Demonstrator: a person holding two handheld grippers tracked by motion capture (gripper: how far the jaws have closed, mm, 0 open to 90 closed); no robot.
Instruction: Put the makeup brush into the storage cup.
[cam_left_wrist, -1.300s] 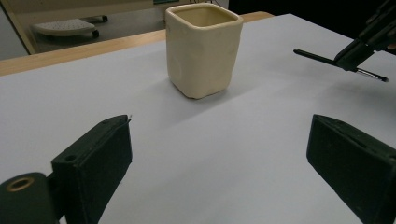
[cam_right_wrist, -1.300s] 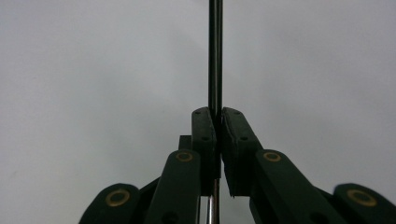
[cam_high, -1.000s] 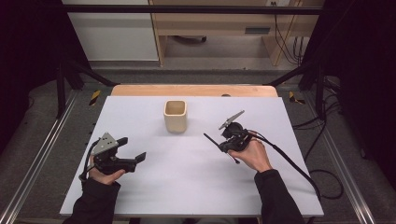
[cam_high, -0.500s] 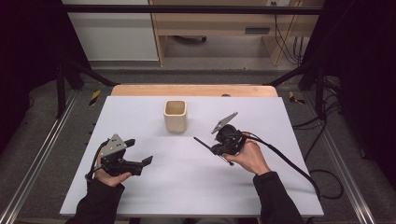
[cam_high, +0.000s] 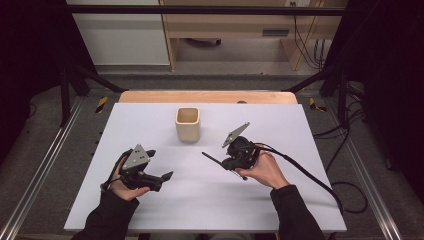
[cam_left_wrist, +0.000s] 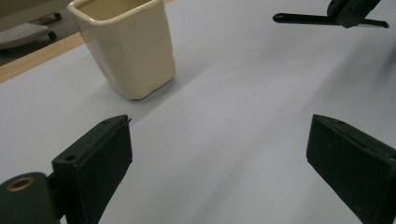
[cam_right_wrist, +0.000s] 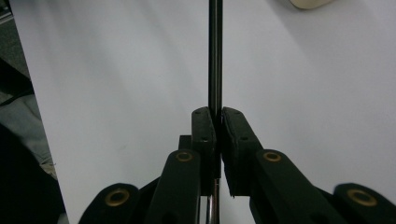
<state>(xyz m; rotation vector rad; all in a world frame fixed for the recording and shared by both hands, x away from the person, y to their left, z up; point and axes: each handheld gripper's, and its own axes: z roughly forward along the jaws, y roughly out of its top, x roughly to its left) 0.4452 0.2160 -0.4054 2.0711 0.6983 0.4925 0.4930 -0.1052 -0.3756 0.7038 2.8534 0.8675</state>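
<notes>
Looking down from the high view, the right hand-held gripper sits right of centre in the frame, a bit below and to the right of the cream cup, and it's pinching a thin black rod that pokes out toward the left. In the right gripper view you can see it properly: the two jaws are pressed tight on the rod, which runs straight up the middle of the frame over the white worktop, with a sliver of the cup at the top right edge. The left hand-held gripper is in the lower left of the high view, held just over the worktop, jaws pointing right. Its jaws are spread wide with nothing between them; in the left gripper view there's just bare worktop in the gap. The cup stands upright in the upper left of that view, well apart from the jaws, and the rod shows across the top right, held by the right hand-held gripper. The cup stands by itself near the middle of the far half of the worktop, touching neither gripper. Can't tell whether the rod's tip touches the surface.
</notes>
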